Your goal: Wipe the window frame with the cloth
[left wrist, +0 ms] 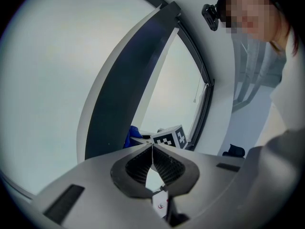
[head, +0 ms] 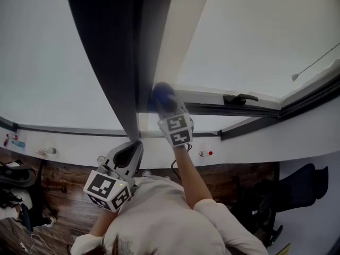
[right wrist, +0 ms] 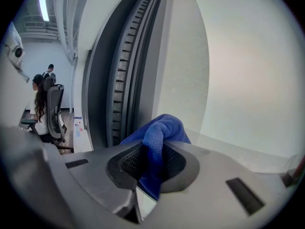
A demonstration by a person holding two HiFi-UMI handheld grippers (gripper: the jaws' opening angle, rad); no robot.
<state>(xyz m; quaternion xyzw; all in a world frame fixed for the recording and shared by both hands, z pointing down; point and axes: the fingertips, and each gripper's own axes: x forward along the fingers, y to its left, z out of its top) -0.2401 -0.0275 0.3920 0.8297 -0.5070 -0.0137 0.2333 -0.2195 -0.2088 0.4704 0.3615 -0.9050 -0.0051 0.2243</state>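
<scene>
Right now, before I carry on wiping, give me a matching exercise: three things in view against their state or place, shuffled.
1 cloth
2 left gripper
3 window handle

a shut on nothing, held low
b dark, on the window frame, right of the right gripper
c blue, clamped in the right gripper

Pairs: 1-c, 2-a, 3-b

Blue cloth (right wrist: 164,126); dark grey window frame (head: 111,52); black-and-white patterned cube (head: 178,130)
</scene>
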